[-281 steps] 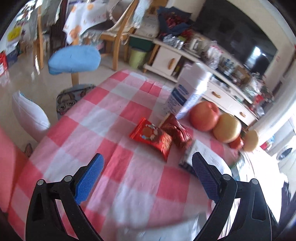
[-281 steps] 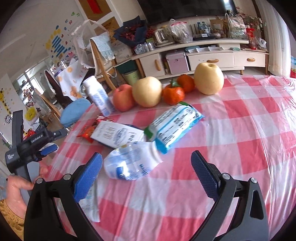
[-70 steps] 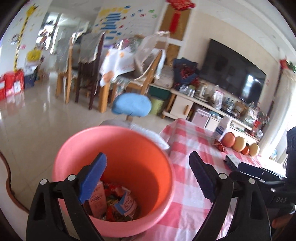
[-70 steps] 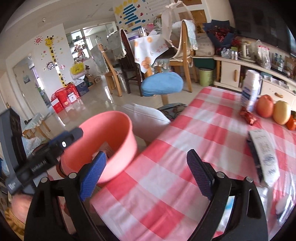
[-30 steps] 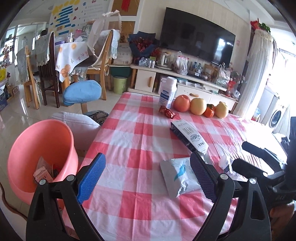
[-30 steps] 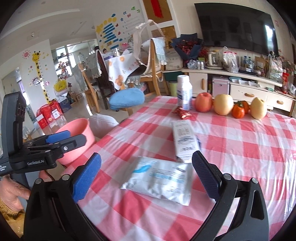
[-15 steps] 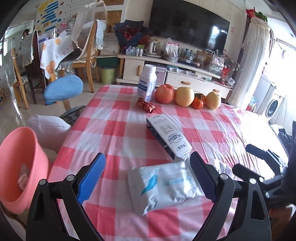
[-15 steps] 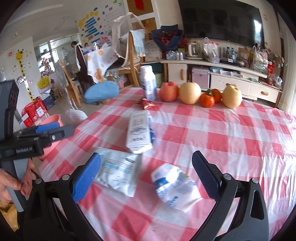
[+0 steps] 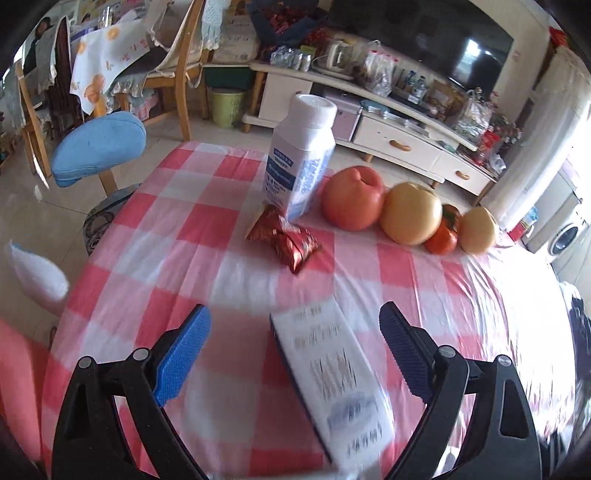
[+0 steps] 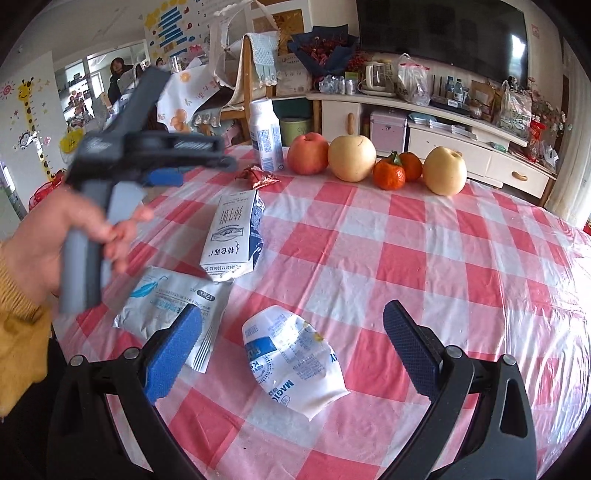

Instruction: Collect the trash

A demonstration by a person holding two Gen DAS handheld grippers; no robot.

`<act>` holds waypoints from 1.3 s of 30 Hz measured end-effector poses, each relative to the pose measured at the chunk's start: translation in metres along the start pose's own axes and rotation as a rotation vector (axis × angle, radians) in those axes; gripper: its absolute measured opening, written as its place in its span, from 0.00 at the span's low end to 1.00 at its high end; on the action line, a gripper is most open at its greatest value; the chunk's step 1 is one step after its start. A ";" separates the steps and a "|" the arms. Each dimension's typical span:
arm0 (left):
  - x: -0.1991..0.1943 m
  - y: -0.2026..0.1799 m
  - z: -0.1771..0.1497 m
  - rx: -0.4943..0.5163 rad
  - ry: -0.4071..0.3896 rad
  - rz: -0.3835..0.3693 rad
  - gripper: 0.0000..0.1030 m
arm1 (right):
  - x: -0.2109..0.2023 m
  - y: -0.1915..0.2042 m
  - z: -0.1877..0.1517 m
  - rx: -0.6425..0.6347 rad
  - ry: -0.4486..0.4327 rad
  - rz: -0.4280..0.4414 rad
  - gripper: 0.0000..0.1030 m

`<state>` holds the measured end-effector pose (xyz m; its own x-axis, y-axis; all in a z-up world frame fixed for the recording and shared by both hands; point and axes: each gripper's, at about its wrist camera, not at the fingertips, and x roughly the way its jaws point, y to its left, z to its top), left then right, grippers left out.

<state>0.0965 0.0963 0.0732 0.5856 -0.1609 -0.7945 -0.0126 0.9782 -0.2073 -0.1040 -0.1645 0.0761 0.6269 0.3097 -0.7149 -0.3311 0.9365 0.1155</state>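
Both hand-held grippers, left [image 9: 291,350] and right [image 10: 291,350], gaped empty. Uncollected on bench [image 10: 424,258]: carton [image 10: 231,236], two pouches, red wrapper [image 9: 282,240] at 12 o'clock.

The left gripper [image 9: 293,343] hangs with its blue-padded jaws spread wide and empty — a hand [image 10: 55,240] in a yellow sleeve [image 10: 18,332] grips its handle. The right gripper [image 10: 291,341] is likewise wide apart, holding nothing

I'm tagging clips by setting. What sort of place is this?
Most likely a home living and dining room: a checked tablecloth with fruit, a TV over a low cabinet, and dining chairs.
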 end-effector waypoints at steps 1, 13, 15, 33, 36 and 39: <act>0.008 0.000 0.006 -0.010 0.007 0.007 0.89 | 0.001 -0.001 0.000 -0.001 0.005 0.005 0.96; 0.096 -0.004 0.051 -0.020 0.132 0.083 0.89 | 0.009 -0.035 -0.001 0.135 0.095 0.086 0.96; 0.103 -0.004 0.051 -0.011 0.149 0.078 0.89 | 0.010 -0.040 -0.003 0.162 0.108 0.099 0.96; 0.111 -0.005 0.049 0.094 0.104 0.101 0.59 | 0.027 -0.038 -0.010 0.148 0.182 0.100 0.96; 0.107 -0.003 0.045 0.088 0.096 0.088 0.53 | 0.036 -0.037 -0.013 0.143 0.203 0.098 0.96; 0.104 -0.001 0.042 0.083 0.088 0.071 0.50 | 0.043 -0.034 -0.015 0.126 0.215 0.090 0.96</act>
<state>0.1919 0.0837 0.0148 0.5122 -0.0984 -0.8532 0.0178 0.9944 -0.1040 -0.0759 -0.1857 0.0309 0.4300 0.3636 -0.8264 -0.2804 0.9238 0.2606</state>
